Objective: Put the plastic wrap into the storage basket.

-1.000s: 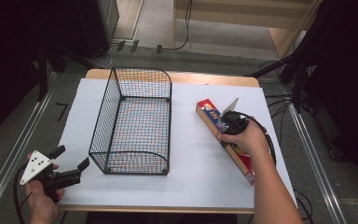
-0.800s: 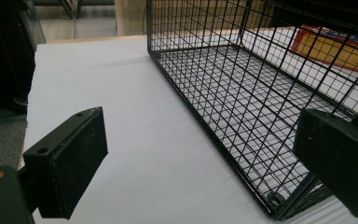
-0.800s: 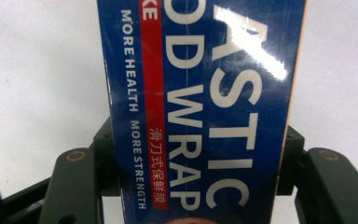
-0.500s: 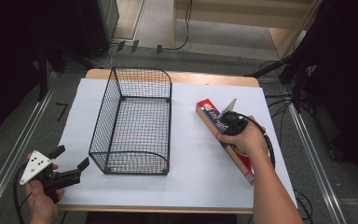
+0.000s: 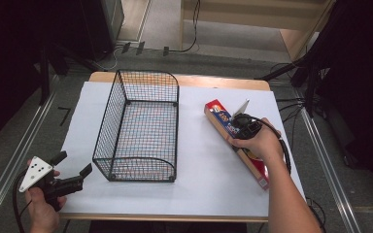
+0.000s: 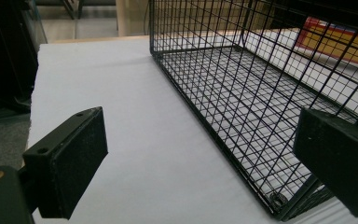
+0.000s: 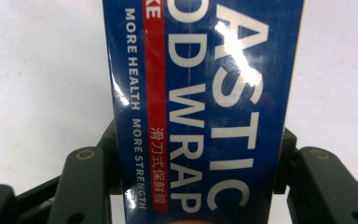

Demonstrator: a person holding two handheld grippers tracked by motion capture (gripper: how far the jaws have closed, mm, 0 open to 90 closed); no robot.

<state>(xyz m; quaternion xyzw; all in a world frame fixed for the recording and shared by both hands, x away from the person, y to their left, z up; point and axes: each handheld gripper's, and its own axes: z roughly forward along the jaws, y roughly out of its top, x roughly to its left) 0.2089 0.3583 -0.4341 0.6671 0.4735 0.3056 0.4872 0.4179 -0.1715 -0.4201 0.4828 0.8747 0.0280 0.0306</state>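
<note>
A long blue and red plastic wrap box (image 5: 222,120) lies on the white sheet right of a black wire basket (image 5: 105,132). My right gripper (image 5: 239,132) points down on the box's middle. In the right gripper view its pads (image 7: 113,161) press both long sides of the box (image 7: 200,93). The jaws have just been closing on the box and are shut on it. At the table's near left corner, my left gripper (image 5: 74,163) is open and holds nothing. In the left gripper view its jaws frame the basket's near corner (image 6: 242,93).
The white sheet (image 5: 209,174) covers a wooden table. The basket has nothing in it. Metal rails run along the floor at both sides, and cables lie on the floor behind the table. A cable loops from the right gripper (image 5: 285,155).
The right hand has settled slightly on the box. The left gripper and the basket stay where they were.
</note>
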